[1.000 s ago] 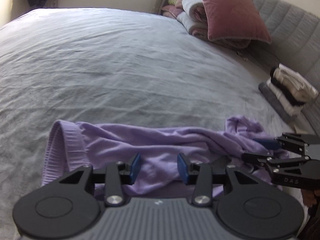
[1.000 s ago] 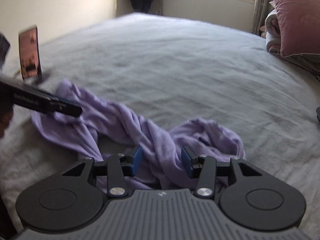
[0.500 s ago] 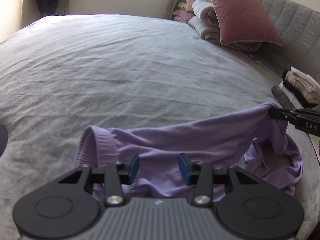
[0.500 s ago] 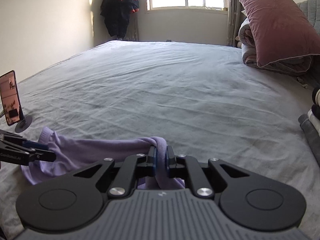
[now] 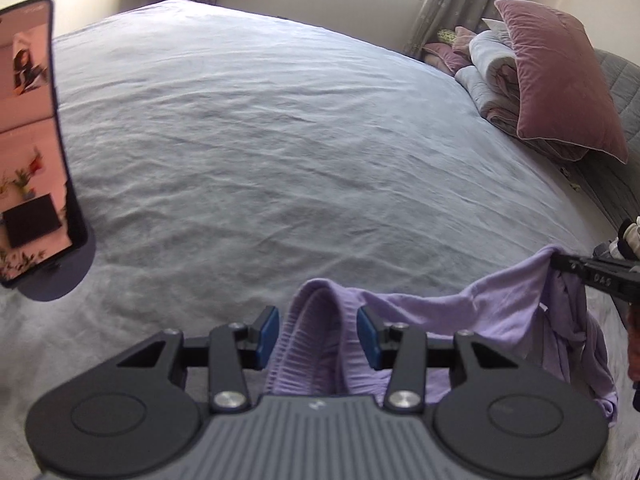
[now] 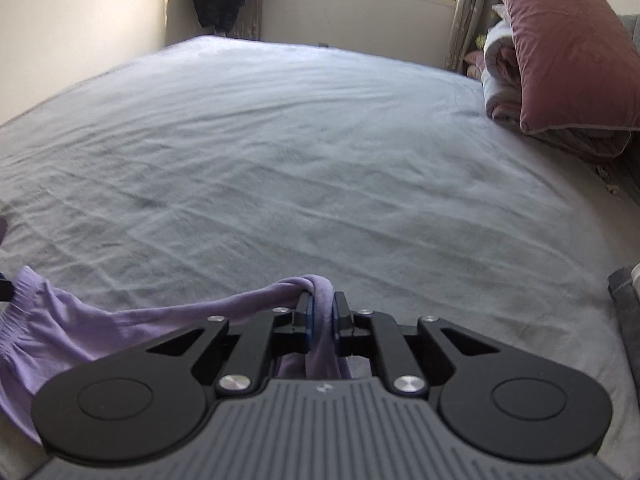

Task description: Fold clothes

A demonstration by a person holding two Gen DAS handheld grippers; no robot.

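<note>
A crumpled lilac knit garment with a ribbed band hangs stretched between the two tongs, near the front edge of a wide grey-sheeted bed. The left tongs stand partly open, the ribbed band lying between the blue pads; whether these press on it cannot be told. The right tongs grip a bunched fold of the cloth, their jaws easing slightly apart. Only the left wrist view shows a lit phone on a round stand at far left; both views show a mauve velvet pillow on folded bedding, far right.
</note>
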